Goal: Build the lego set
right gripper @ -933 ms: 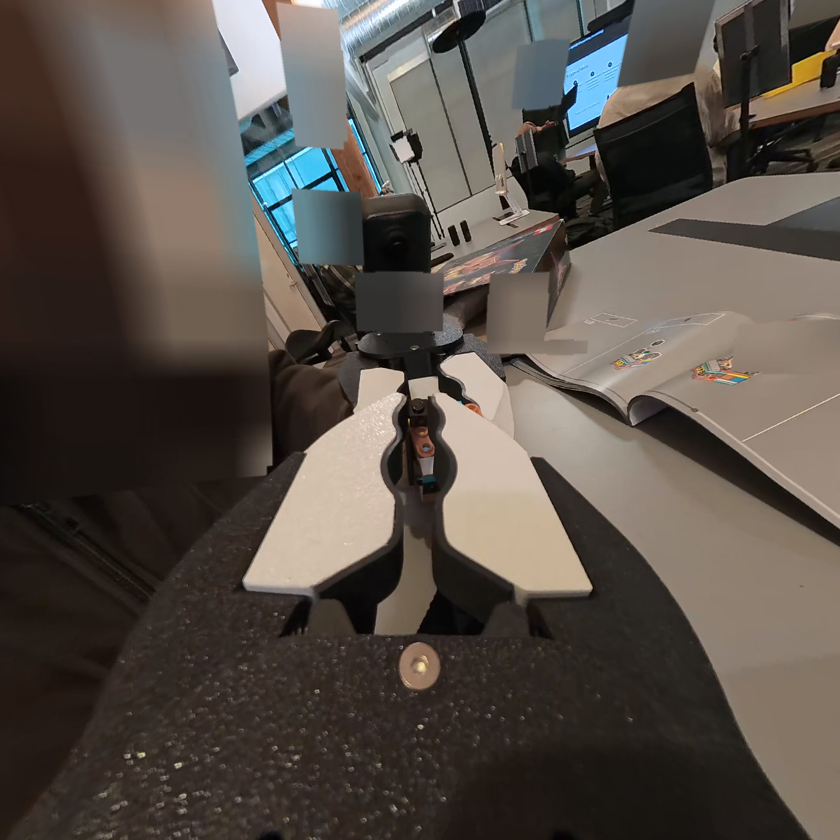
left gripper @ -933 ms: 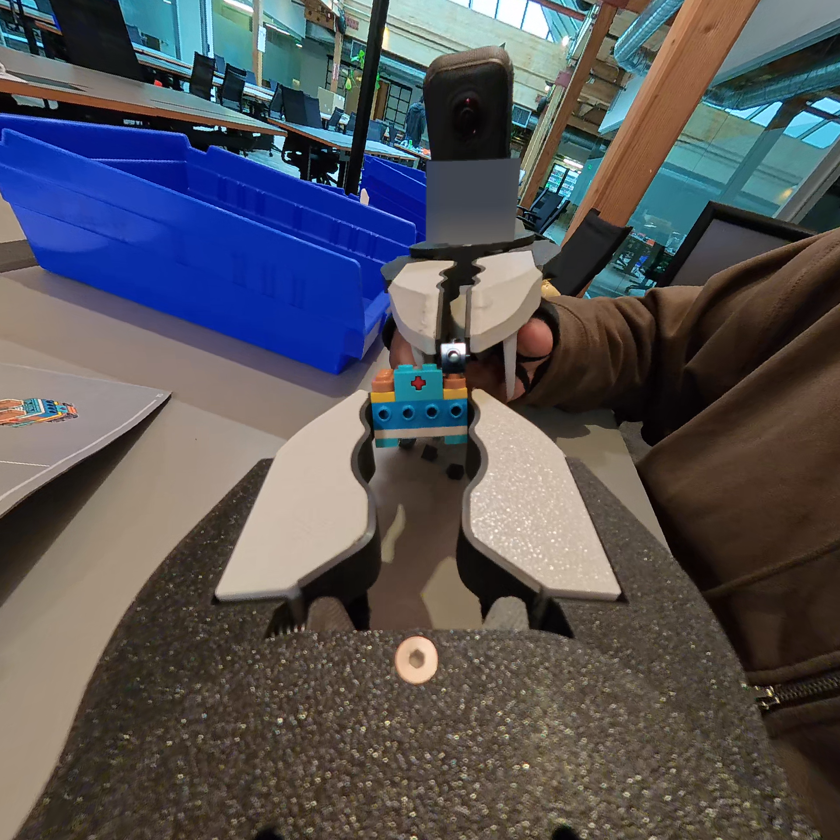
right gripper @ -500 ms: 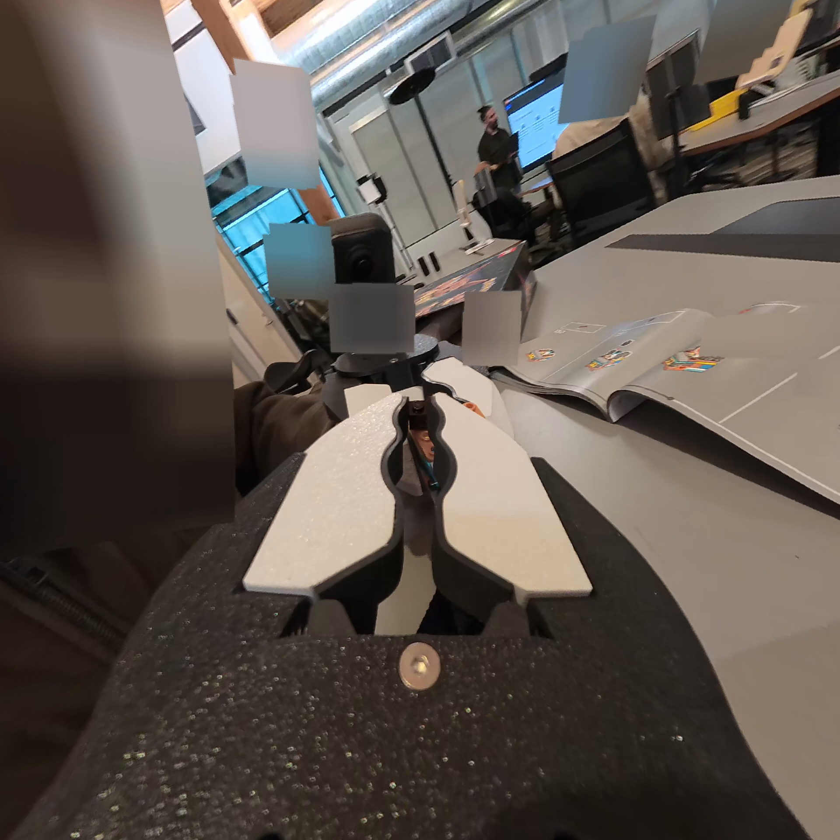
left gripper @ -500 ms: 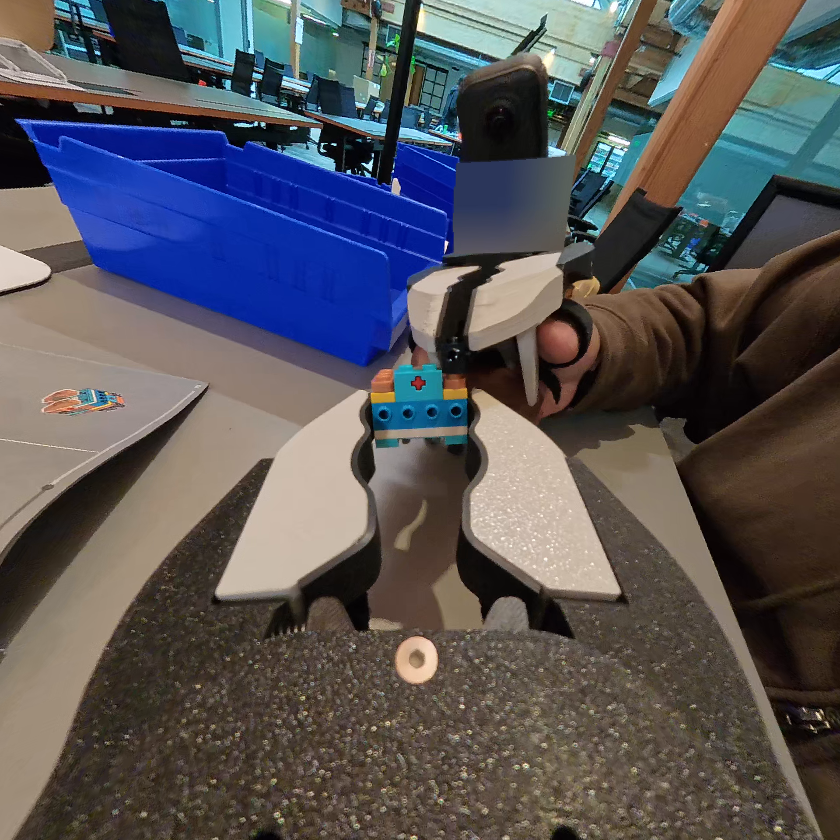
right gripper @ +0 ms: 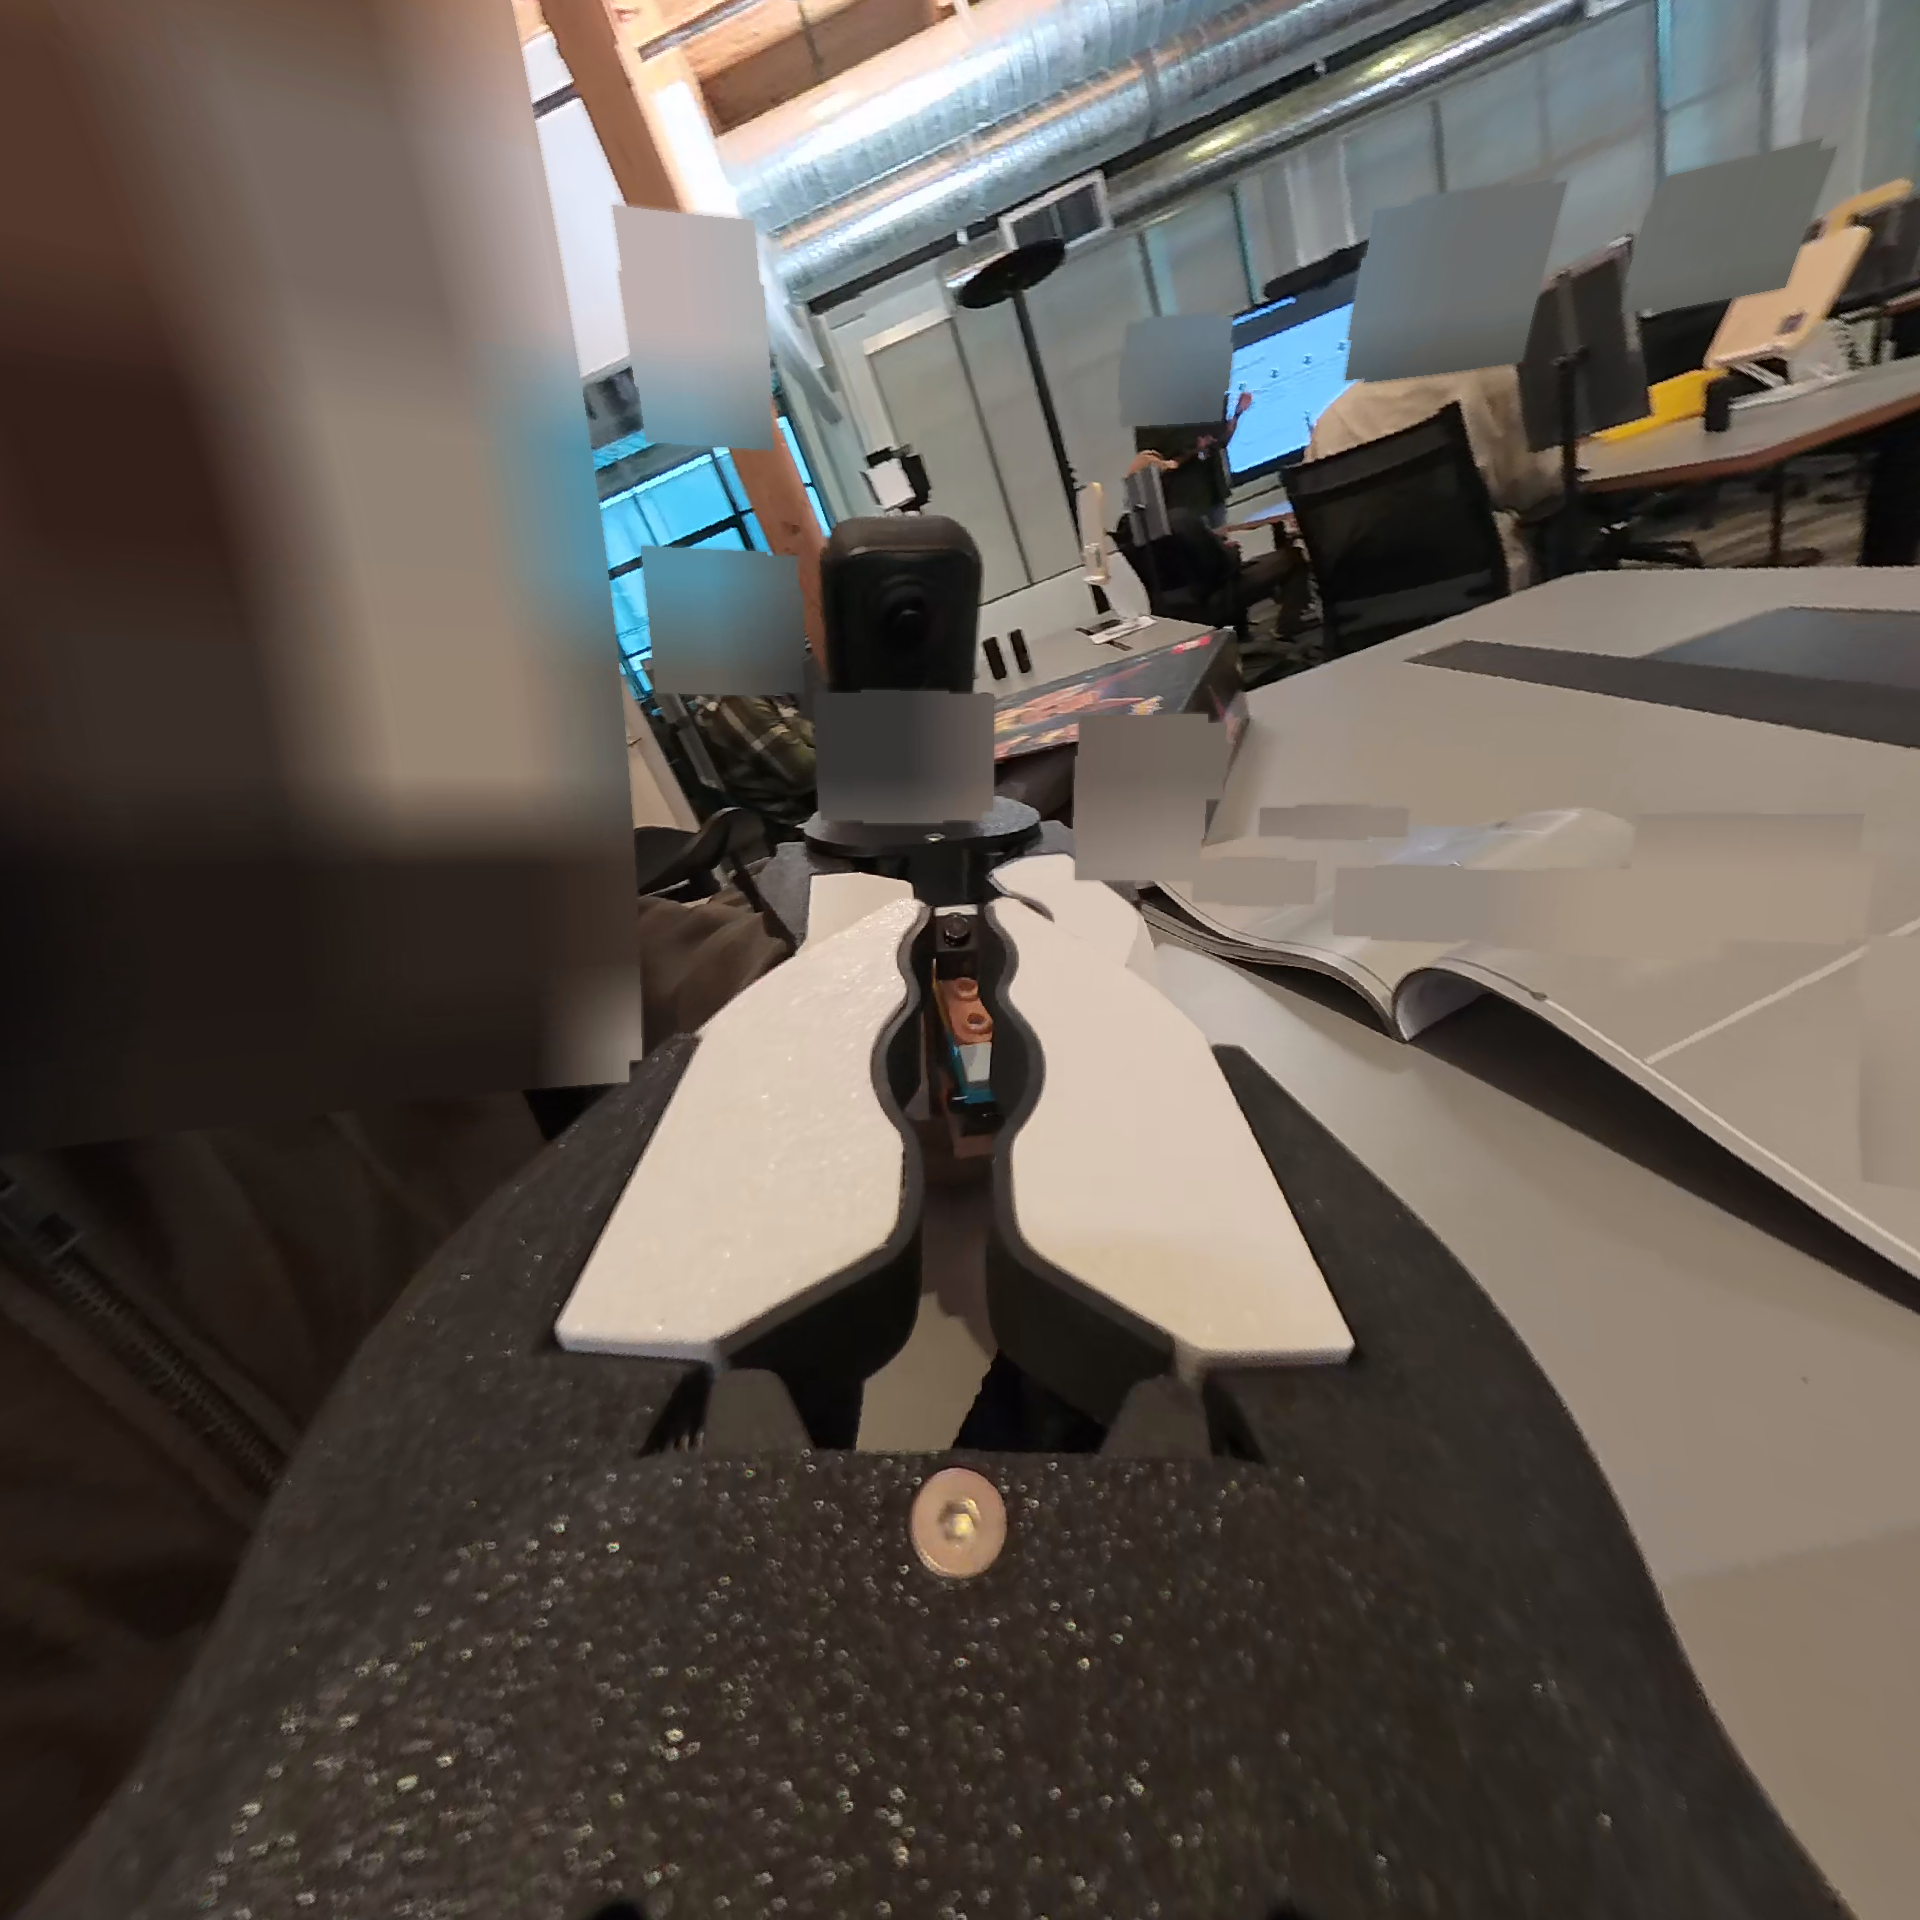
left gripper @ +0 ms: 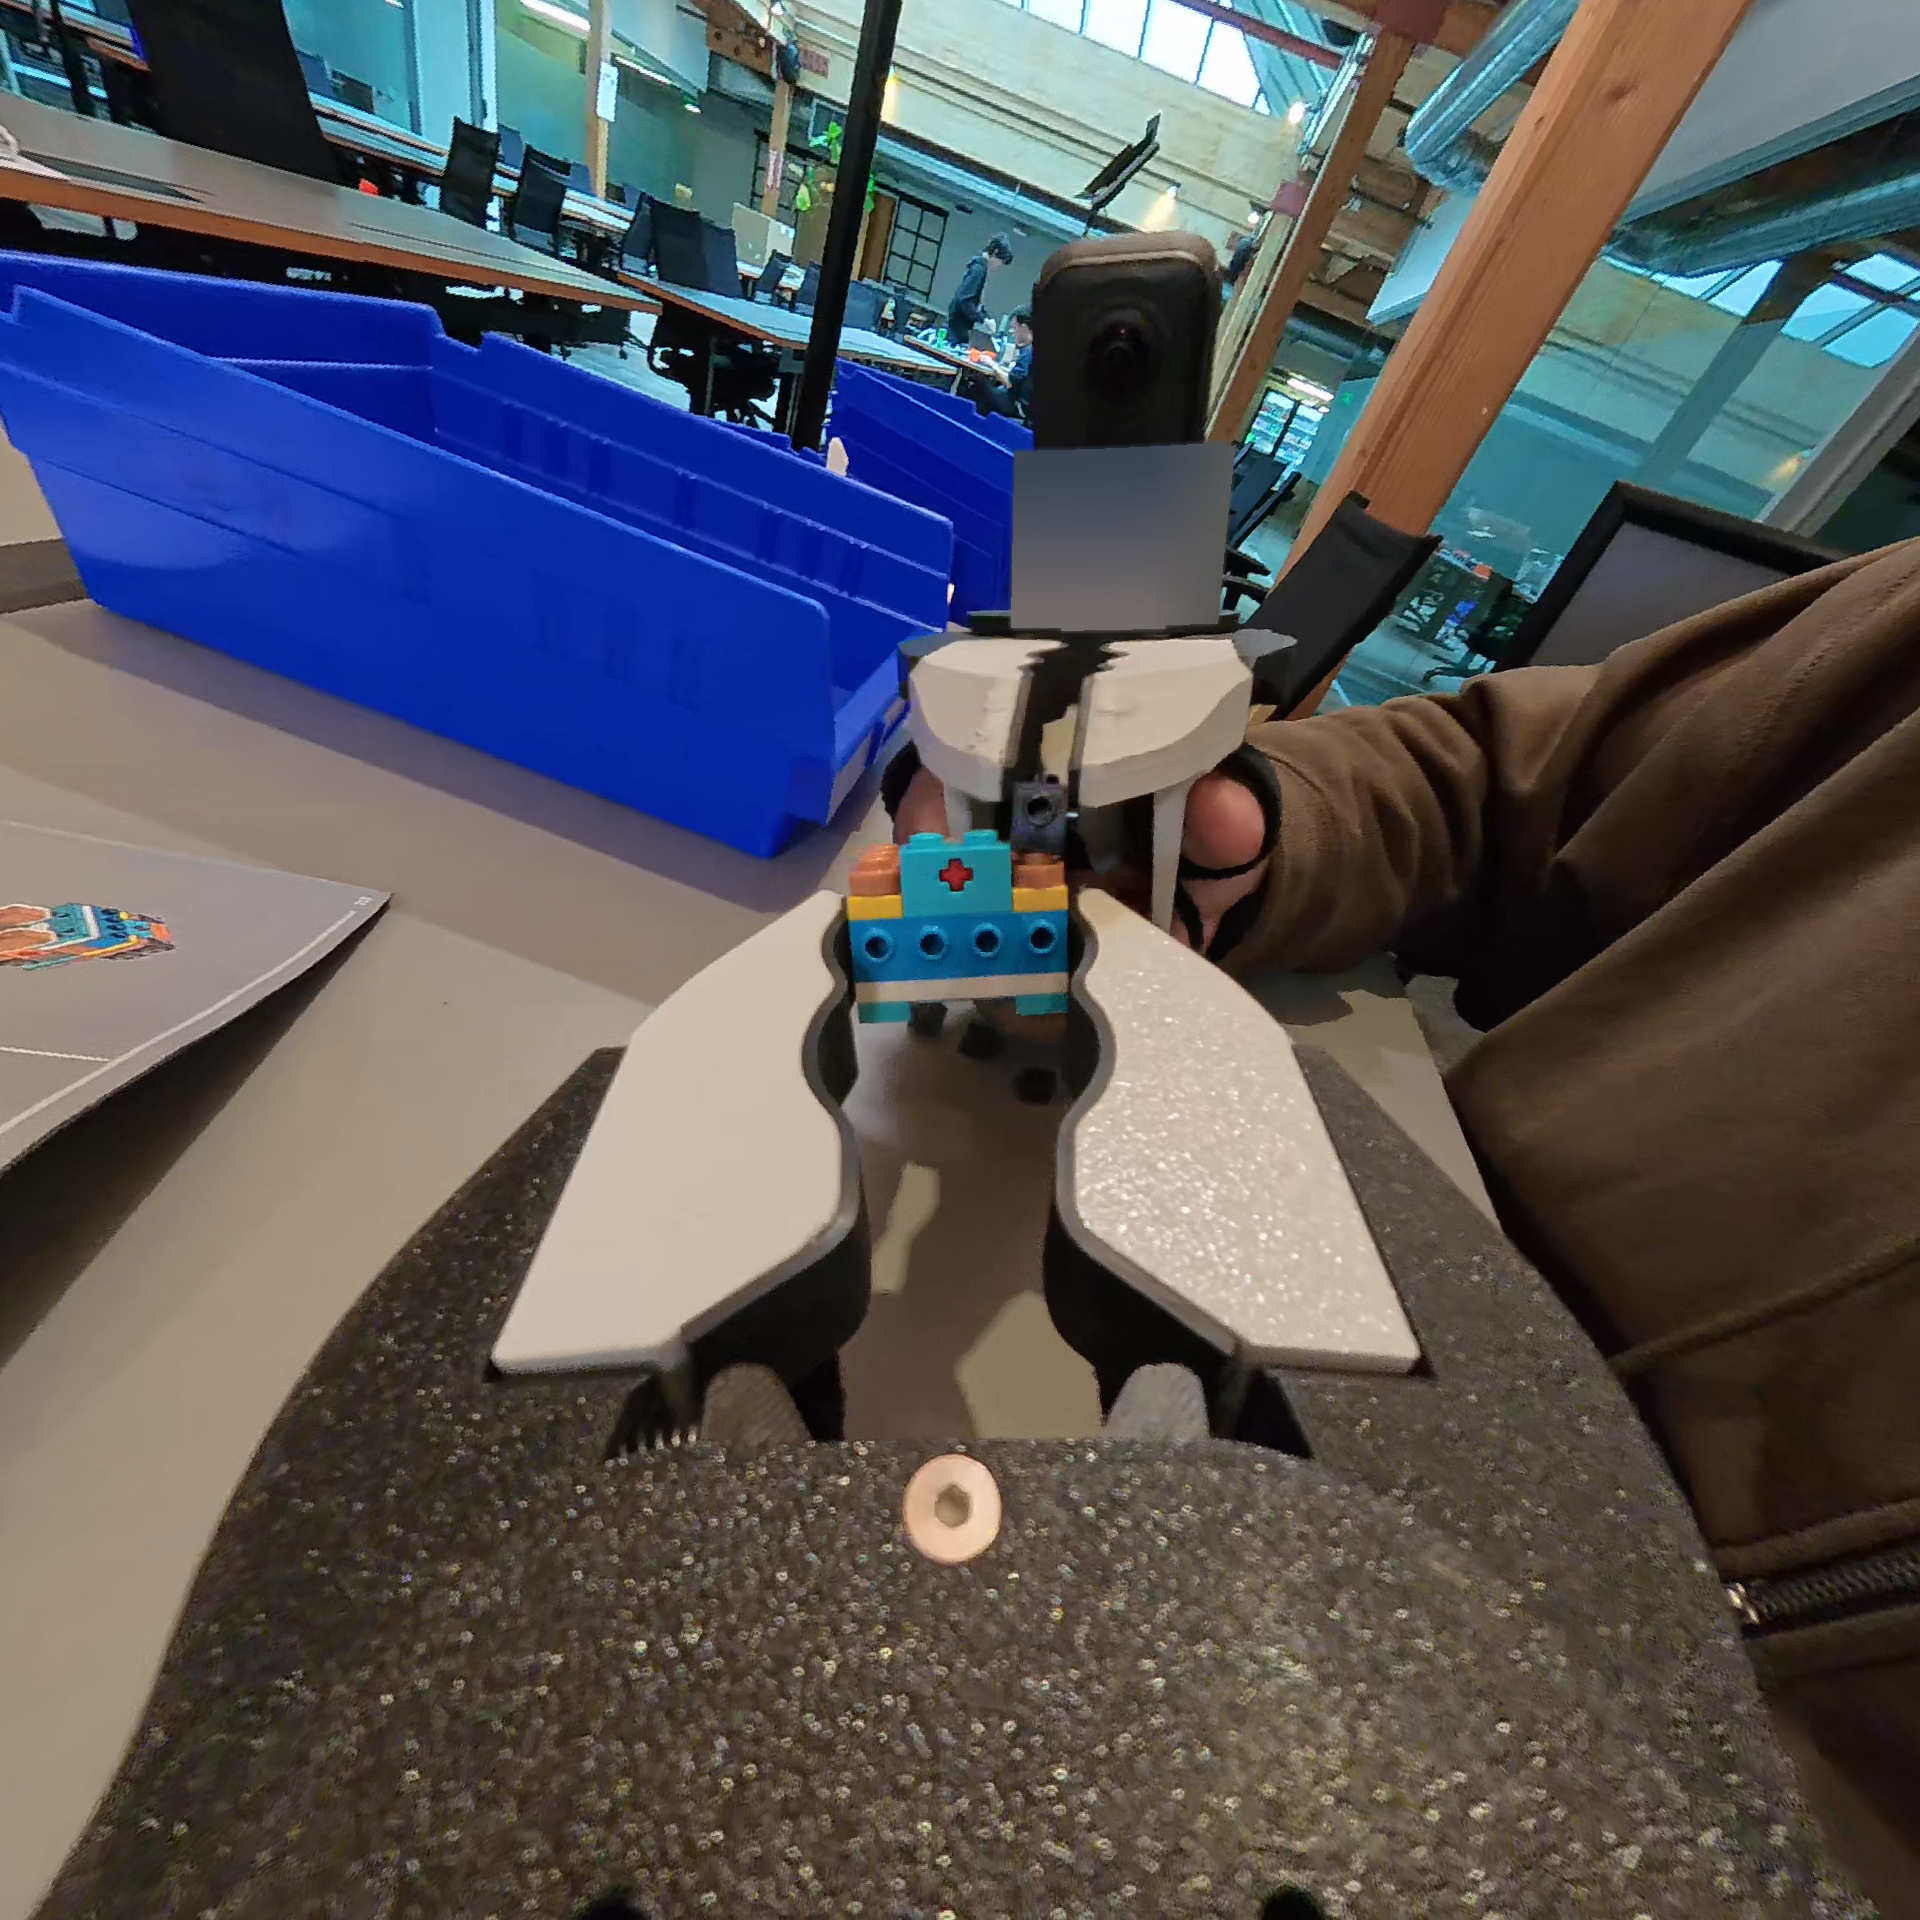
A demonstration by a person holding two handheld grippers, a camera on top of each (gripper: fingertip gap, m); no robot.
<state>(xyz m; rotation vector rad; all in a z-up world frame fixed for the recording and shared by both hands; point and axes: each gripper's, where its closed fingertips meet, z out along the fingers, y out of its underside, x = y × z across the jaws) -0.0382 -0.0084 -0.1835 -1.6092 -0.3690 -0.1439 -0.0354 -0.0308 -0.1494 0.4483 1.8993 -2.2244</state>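
Note:
My left gripper is shut on a small lego build of blue, teal, yellow and orange bricks with a red cross tile on top, held just above the table. My right gripper faces it from the far side, shut on a small dark brick that sits just above the build's right orange top. In the right wrist view the right gripper pinches that dark brick, and the build shows end-on between the fingers. Whether brick and build touch is hidden.
Blue bins stand at the back left. An open instruction booklet lies left, also in the right wrist view. Small dark loose pieces lie under the build. A person's brown sleeve fills the right. A lego box lies behind.
The right gripper, tilted half a second ago, is upright again, its dark brick still just above the build's right top. The left gripper still holds the build.

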